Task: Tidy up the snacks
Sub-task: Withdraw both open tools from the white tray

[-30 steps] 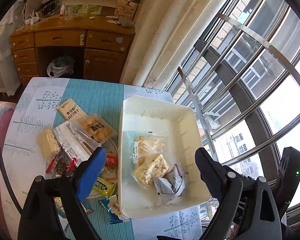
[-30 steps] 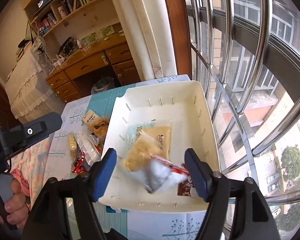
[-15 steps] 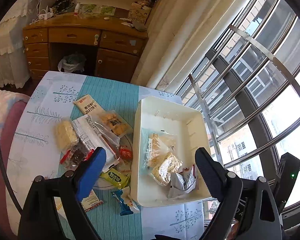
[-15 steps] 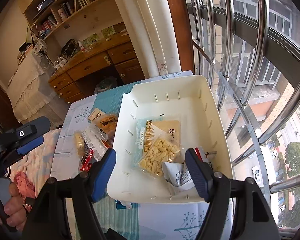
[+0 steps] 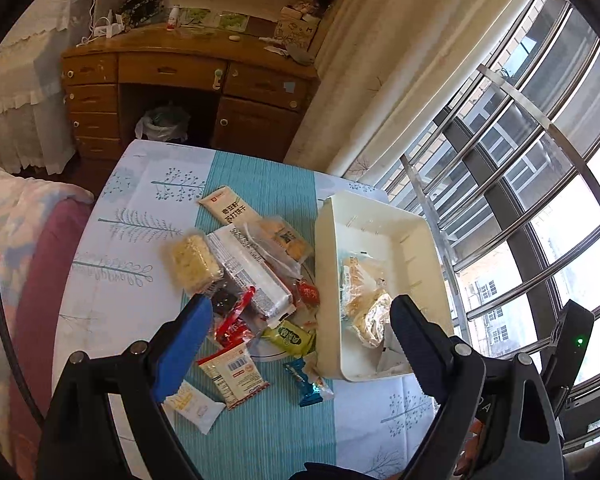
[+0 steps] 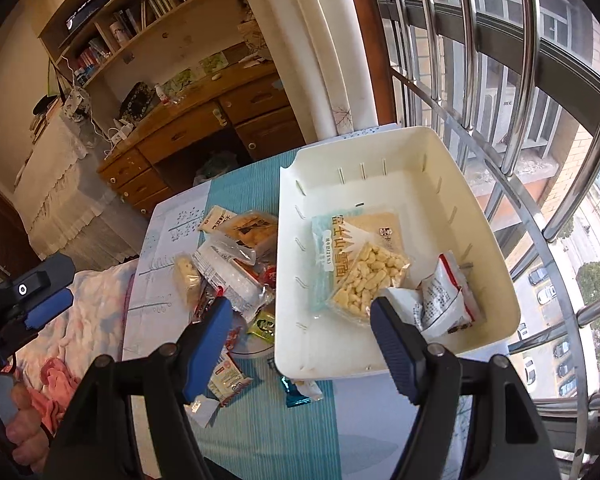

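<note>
Item: cream plastic bin, at the table's window-side edge, held three snack packets, presumably already sorted. Loose snack packets were heaped mid-table on the teal striped runner, presumably awaiting transfer. Left gripper and right gripper both gaped wide, empty, above the table.
</note>
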